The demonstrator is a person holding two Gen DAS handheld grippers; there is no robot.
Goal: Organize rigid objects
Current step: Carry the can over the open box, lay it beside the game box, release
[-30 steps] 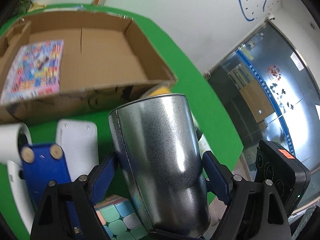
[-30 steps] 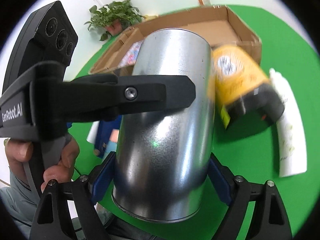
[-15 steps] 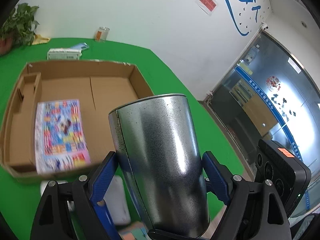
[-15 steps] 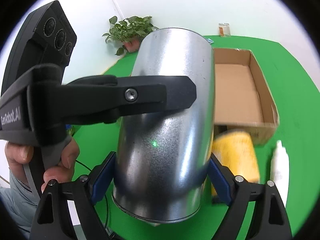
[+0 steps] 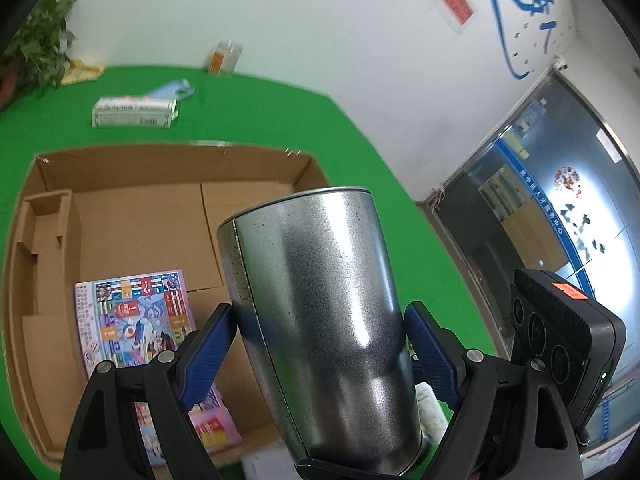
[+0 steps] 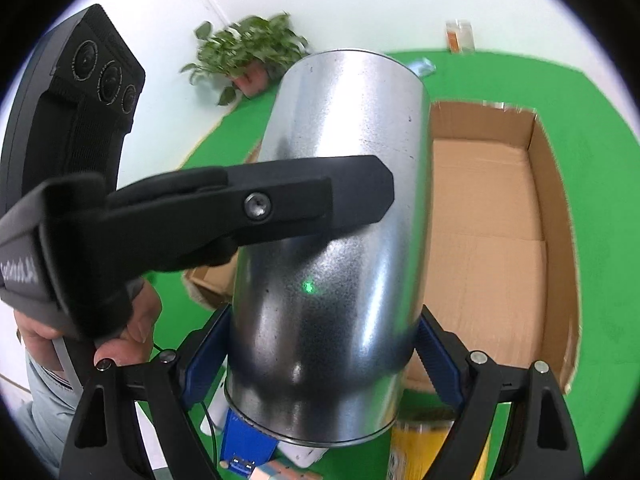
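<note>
Both the left gripper (image 5: pixel 320 360) and right gripper (image 6: pixel 322 354) clamped one metal can (image 5: pixel 320 320), held above the cardboard box (image 5: pixel 168 172). Best lowered evenly onto bare floor beside the booklet (image 5: pixel 136 320), I judged.
</note>
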